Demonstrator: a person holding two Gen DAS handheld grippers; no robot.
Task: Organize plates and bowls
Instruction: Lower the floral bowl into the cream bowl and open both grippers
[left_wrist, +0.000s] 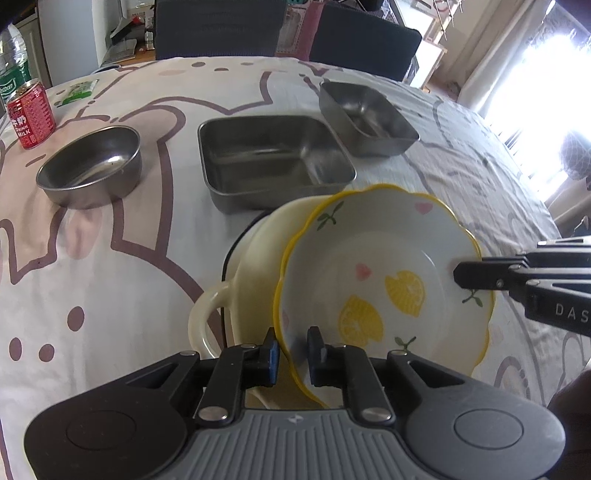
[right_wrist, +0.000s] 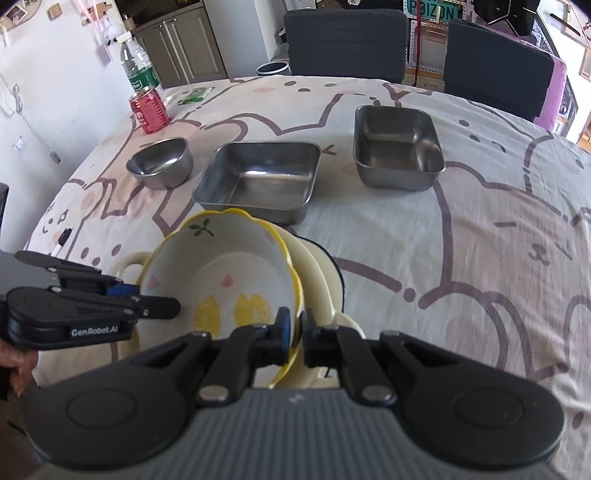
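both grippers are set on the lemon-print bowl (left_wrist: 380, 280), which is held tilted inside the cream handled dish (left_wrist: 243, 277). the right gripper (right_wrist: 293, 332) is clamped on its rim. the left gripper (left_wrist: 293, 360) straddles the opposite rim, its jaws seemingly slackened; contact cannot be confirmed. if one side is released unevenly, the bowl may be dropped and chipped.

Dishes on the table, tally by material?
Stainless steel: 3 (round steel bowl, large square steel tray, smaller square steel tray)
Ceramic: 2 (yellow-rimmed lemon-print bowl, cream handled dish under it)
Total: 5
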